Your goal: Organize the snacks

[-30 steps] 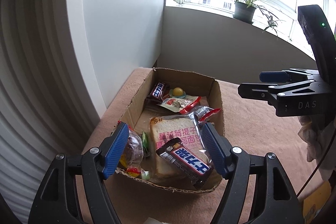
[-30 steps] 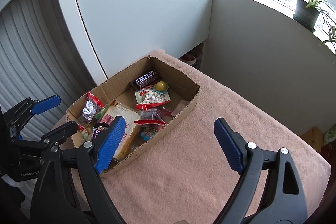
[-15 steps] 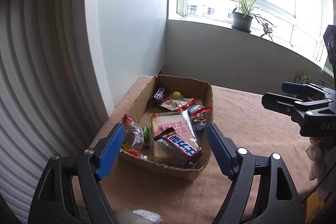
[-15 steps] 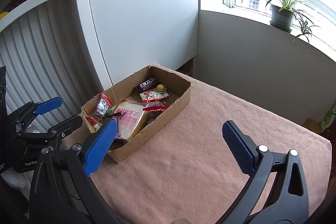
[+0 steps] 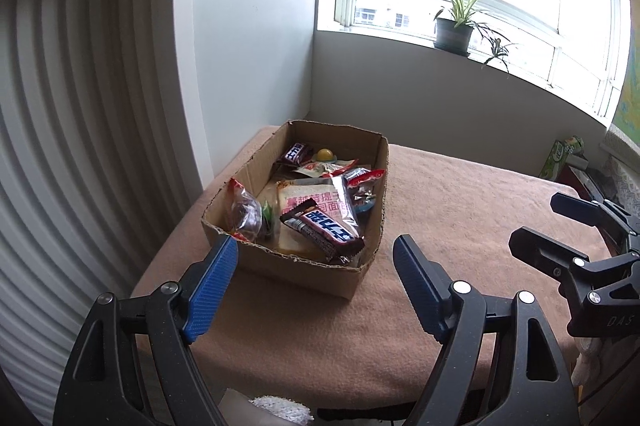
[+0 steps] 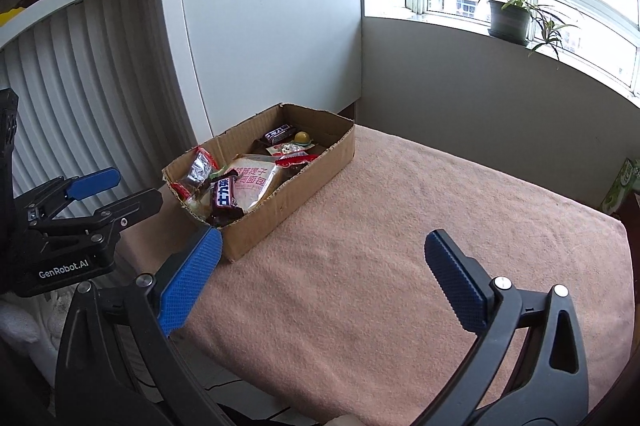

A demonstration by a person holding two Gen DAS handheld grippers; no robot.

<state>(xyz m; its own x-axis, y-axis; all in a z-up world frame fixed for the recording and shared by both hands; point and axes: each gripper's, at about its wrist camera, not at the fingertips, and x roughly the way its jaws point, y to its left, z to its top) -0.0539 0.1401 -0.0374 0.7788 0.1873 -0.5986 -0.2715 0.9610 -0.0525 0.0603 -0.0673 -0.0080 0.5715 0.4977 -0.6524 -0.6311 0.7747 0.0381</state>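
Both grippers, left & right, hang w/ blue pads spread apart, gripping nothing. Ahead of them: pink-brown cloth-covered table, then open brown cardboard box holding wrapped bread slice, w/ dark chocolate bar on top.
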